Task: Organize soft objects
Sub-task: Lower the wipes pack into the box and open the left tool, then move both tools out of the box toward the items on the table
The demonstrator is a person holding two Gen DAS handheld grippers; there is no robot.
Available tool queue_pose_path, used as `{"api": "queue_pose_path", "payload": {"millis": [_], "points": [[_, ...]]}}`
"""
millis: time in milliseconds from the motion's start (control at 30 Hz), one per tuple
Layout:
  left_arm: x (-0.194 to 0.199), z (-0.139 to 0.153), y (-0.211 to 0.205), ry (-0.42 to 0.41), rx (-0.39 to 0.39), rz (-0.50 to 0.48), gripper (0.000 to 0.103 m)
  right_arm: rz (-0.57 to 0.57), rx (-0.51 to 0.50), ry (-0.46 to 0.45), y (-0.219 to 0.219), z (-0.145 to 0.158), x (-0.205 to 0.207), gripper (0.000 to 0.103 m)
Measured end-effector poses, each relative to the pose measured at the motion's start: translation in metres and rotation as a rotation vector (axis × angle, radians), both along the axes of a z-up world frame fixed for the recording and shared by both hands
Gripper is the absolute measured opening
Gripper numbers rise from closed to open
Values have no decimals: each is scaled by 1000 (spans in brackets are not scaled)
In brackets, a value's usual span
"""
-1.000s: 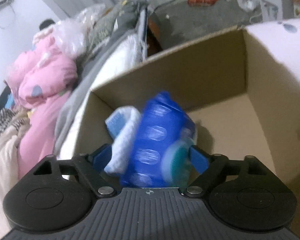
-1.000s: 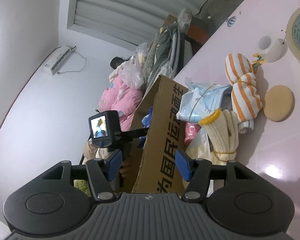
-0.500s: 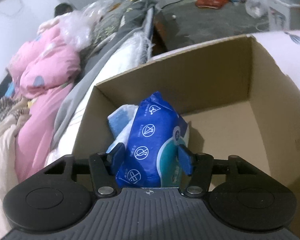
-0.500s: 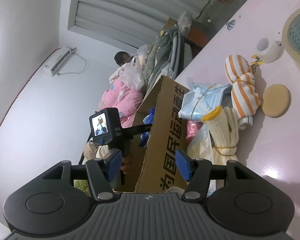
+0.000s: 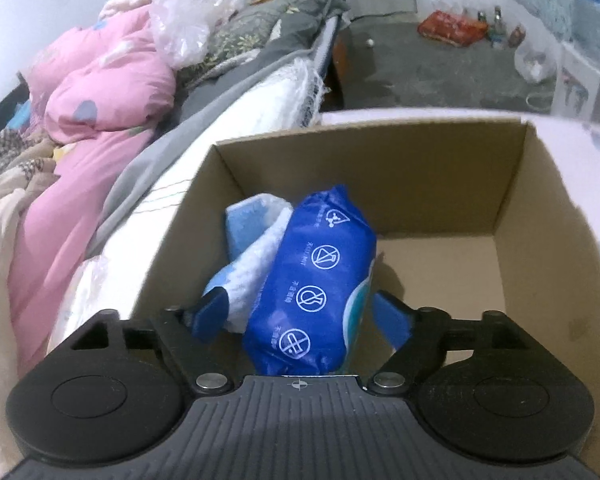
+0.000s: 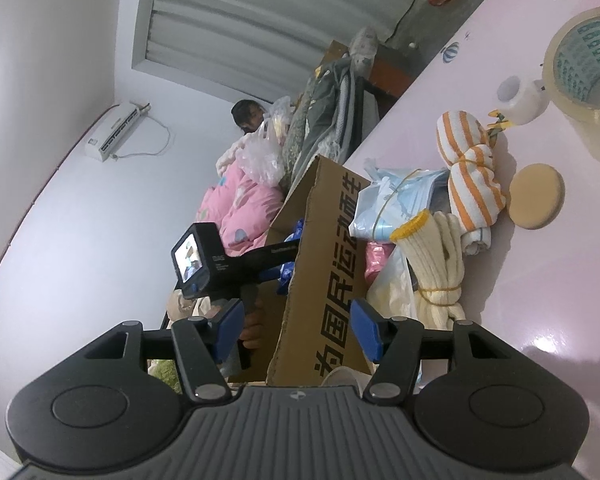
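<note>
The left gripper (image 5: 302, 314) reaches down into the cardboard box (image 5: 512, 184); its jaws have just been opening, and the blue wipes packet (image 5: 316, 292) stands between them with a gap at the right pad, so nothing is pressed. A blue-and-white cloth (image 5: 246, 256) leans against the packet, by the left pad. Only the right wrist view shows what waits outside the box: beyond the right gripper (image 6: 298, 330), whose jaws stand wide and empty astride the box's printed wall (image 6: 332, 280), lie cream gloves (image 6: 434, 264), an orange-striped towel (image 6: 468, 176), a bagged blue pack (image 6: 396, 200) and a tape roll (image 6: 584, 80) on the pink table (image 6: 560, 280)
</note>
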State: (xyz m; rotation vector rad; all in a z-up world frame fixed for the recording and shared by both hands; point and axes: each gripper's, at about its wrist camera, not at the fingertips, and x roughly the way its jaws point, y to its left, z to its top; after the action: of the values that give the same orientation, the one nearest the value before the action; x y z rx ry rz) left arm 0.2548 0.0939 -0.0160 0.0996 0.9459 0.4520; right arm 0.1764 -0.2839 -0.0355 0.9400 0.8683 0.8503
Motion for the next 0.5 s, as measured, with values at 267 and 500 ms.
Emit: {"api": "queue_pose_path", "payload": {"millis": [267,500], "points": [[-38,38,1,-101,-90,-19,84,-14,-13,-27,-5,12,-16,86],[-115,89,-24,-250,-214,-212,99,-41,-56,-60,-17,27,-39,86]]}}
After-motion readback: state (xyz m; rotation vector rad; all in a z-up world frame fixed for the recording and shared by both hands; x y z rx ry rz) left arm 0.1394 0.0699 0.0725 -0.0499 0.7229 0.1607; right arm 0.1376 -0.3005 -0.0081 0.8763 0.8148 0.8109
